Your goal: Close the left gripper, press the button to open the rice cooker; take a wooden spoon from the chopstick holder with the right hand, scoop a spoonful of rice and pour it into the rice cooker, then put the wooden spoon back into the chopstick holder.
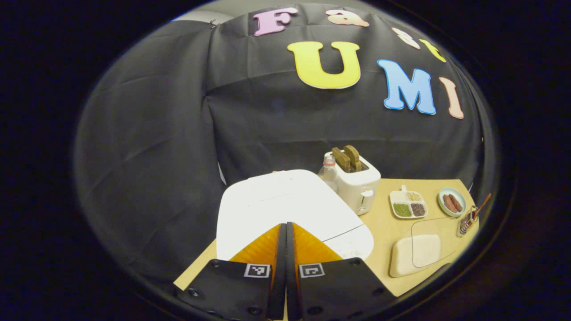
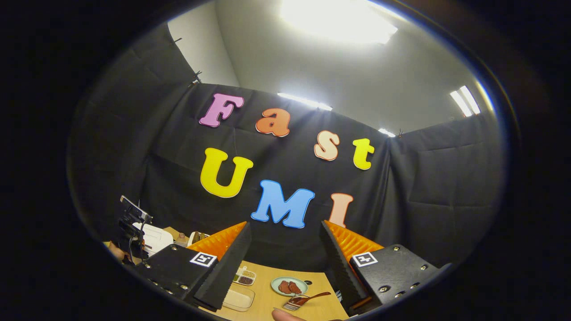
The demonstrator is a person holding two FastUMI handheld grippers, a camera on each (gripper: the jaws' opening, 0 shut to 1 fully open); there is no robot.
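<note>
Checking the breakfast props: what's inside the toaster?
Two brown slices stand up out of the toaster's top slots. Their lower halves are hidden inside the casing. A clear bottle stands beside it.

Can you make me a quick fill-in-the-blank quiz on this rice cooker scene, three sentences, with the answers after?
1. The left gripper is ____, its fingers together over the rice cooker.
2. The rice cooker's lid is ____.
3. The wooden spoon sits in the chopstick holder while the right gripper is ____.

Missing words: shut; closed; open
</note>
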